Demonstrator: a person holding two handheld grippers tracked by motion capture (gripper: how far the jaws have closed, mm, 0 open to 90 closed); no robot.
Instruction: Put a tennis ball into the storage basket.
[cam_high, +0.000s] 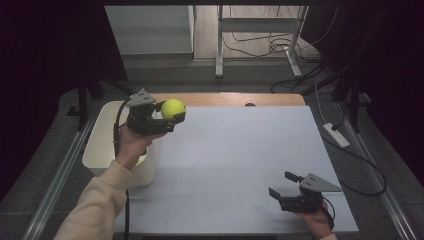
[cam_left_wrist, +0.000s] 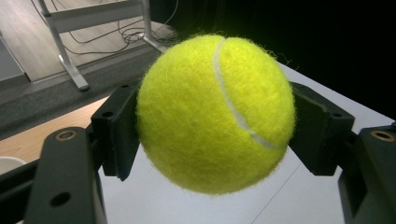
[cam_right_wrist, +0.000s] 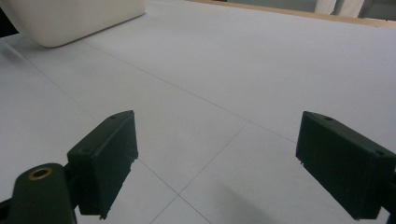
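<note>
The left gripper (cam_high: 172, 116) clamps a tennis ball (cam_left_wrist: 215, 113) between its jaws, while the right gripper's (cam_high: 283, 184) jaws gape wide, empty, above the bench (cam_high: 240, 150).

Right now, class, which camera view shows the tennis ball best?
The left gripper view: the tennis ball sits close up between the left tool's jaws, seam and fuzz clear. The high view shows it small. The right gripper view faces the white bin instead.

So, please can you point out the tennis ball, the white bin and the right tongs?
tennis ball (cam_left_wrist: 215, 112): left gripper view, middle of its felt.
white bin (cam_high: 102, 135): high view, bare inner wall.
right tongs (cam_high: 283, 185): high view, midway between the open fingertips.
</note>
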